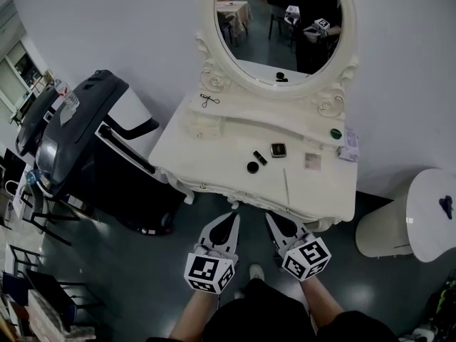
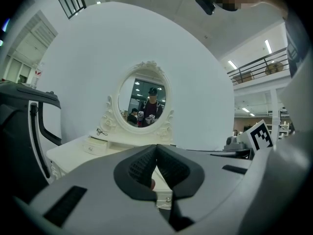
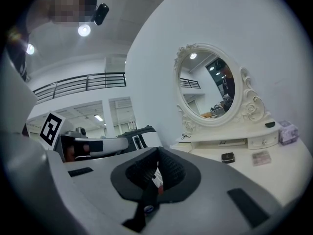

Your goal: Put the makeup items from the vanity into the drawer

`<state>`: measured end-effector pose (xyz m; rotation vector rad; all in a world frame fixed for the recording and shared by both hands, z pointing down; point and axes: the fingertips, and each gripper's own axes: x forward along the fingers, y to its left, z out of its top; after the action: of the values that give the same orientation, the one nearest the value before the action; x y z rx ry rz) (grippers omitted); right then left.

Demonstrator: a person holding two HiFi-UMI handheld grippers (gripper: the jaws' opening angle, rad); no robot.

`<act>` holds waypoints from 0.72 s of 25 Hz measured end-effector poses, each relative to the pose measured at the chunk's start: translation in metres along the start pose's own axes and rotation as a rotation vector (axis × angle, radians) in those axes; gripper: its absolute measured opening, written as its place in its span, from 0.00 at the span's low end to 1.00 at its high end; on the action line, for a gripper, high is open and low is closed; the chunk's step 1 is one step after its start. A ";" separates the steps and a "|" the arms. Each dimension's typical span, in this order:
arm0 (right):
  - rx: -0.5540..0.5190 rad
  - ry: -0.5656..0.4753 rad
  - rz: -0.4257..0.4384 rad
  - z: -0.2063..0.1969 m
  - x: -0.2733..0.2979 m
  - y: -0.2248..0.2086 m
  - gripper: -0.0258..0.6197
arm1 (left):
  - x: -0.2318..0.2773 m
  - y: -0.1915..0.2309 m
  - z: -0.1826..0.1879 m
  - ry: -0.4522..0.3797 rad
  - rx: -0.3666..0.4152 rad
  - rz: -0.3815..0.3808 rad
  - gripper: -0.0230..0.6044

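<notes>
Closed left tool (image 1: pixel 231 218), closed right tool (image 1: pixel 274 219), facing vanity (image 1: pixel 214 148).

The left gripper (image 1: pixel 229 221) and the right gripper (image 1: pixel 276 223) are pale grey wedges lined with black ribbed pads (image 2: pixel 142 168) (a small screw (image 2: pixel 168 199) sits just beneath), each bearing a cube (image 1: pixel 209 271) of black-and-white square markers. The person wears a dark top (image 1: pixel 271 312) and a light shoe (image 1: pixel 255 271).

Makeup items (image 1: pixel 278 150) too small to identify, white bin (image 1: pixel 385 228) cropped at right
</notes>
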<state>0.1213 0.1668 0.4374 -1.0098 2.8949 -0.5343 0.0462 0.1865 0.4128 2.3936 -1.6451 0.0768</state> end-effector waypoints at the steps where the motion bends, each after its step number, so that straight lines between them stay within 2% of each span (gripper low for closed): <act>1: 0.001 0.001 0.003 0.001 0.002 -0.004 0.08 | 0.004 0.001 0.002 -0.001 -0.001 0.004 0.06; 12: 0.014 0.012 0.015 0.005 0.031 -0.030 0.08 | 0.035 0.019 0.005 0.015 0.011 0.029 0.06; 18: 0.021 0.031 -0.008 -0.001 0.063 -0.048 0.08 | 0.059 0.048 0.002 0.028 0.005 0.021 0.06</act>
<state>0.1000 0.0933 0.4593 -1.0200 2.9067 -0.5848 0.0230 0.1163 0.4290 2.3682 -1.6600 0.1180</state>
